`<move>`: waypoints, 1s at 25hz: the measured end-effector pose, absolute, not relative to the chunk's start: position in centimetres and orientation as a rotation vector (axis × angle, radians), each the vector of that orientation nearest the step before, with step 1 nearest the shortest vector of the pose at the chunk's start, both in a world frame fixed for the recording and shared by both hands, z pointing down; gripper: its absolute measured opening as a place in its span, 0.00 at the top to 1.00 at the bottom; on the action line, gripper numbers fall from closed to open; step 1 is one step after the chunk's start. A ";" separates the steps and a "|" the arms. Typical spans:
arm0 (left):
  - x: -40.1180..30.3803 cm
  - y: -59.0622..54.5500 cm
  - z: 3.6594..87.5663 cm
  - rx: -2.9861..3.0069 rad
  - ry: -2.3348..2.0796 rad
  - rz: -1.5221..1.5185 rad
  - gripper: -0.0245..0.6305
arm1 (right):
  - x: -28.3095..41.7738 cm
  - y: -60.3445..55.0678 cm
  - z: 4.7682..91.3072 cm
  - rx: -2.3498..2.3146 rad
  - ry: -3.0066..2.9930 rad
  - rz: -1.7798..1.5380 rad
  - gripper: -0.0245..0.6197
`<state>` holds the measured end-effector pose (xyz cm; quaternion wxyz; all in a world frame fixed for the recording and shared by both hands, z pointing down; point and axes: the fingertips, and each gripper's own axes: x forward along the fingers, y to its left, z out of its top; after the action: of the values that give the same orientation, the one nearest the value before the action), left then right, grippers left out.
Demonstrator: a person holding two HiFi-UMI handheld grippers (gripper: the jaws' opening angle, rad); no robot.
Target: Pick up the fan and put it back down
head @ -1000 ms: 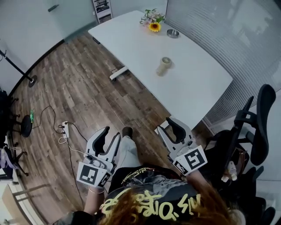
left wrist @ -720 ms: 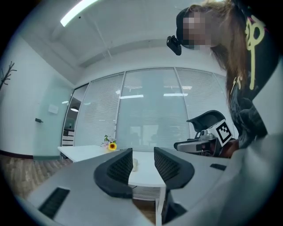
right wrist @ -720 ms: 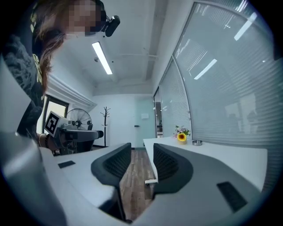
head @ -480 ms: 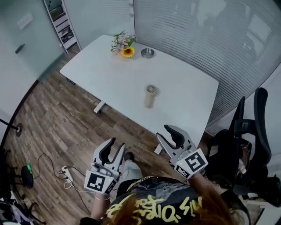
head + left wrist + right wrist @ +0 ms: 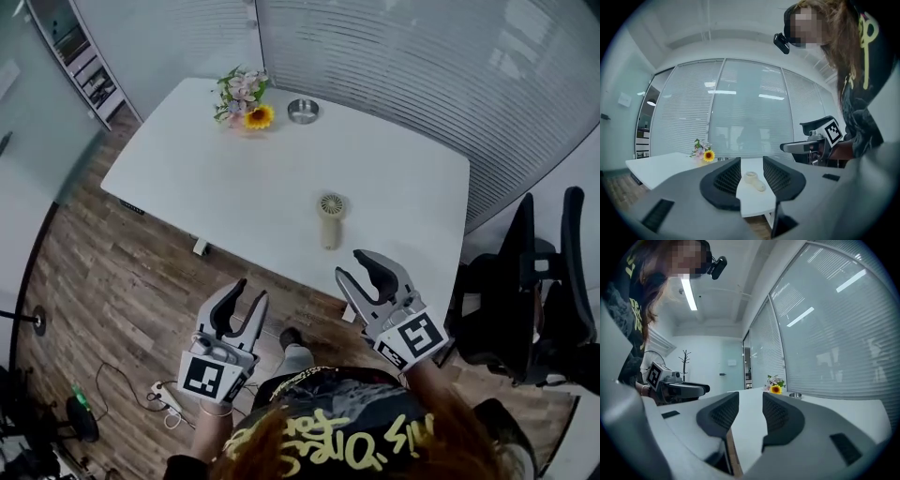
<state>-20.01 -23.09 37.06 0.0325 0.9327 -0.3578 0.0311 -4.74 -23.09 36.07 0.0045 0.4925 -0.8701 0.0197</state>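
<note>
Small cream handheld fan (image 5: 330,217) lies flat on white table (image 5: 187,178) nr its front edge: round grilled head farther in, handle toward that edge. L gripper (image 5: 250,291) & R gripper (image 5: 354,267): jaws apart, nothing btwn, both clear of fan.

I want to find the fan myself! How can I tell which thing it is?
Look at the big white table by the blinds. Flowers and a metal dish sit at its far end; the fan is alone near the closer edge. It's the only cream thing, with a round grille head and short handle.
</note>
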 end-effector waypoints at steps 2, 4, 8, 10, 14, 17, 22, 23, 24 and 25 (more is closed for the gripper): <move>-20.3 -24.8 36.9 2.894 -1.059 0.103 0.75 | -5.2 -24.4 36.0 1.587 -2.706 0.067 0.75; -20.6 -26.3 36.7 2.915 -1.020 0.098 0.75 | -5.5 -25.4 35.9 1.631 -2.692 0.057 0.75; -20.6 -29.0 36.8 2.938 -0.932 0.087 0.75 | -5.6 -27.0 36.2 1.717 -2.629 0.064 0.75; -20.4 -30.0 37.2 2.940 -0.887 0.088 0.75 | -5.2 -27.5 36.6 1.762 -2.591 0.080 0.75; -19.8 -31.9 38.0 2.939 -0.828 0.083 0.75 | -4.4 -28.6 37.2 1.819 -2.542 0.084 0.75; -19.1 -32.6 38.1 2.922 -0.788 0.053 0.76 | -3.9 -28.7 37.8 1.844 -2.502 0.121 0.75; -18.0 -33.2 38.0 2.931 -0.778 0.039 0.76 | -3.1 -29.8 38.9 1.839 -2.485 0.147 0.75; -17.9 -33.1 37.9 2.935 -0.774 0.043 0.76 | -2.9 -30.0 39.1 1.842 -2.480 0.160 0.75; -17.9 -32.9 37.8 2.938 -0.771 0.046 0.76 | -2.7 -30.2 39.3 1.844 -2.472 0.171 0.75; -18.1 -32.8 37.8 2.938 -0.772 0.048 0.76 | -2.7 -30.4 39.5 1.845 -2.463 0.175 0.75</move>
<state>-18.08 -32.85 37.79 0.0519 0.9658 -0.2537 0.0157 -2.66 -30.40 39.46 0.0297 0.5984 -0.7986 0.0567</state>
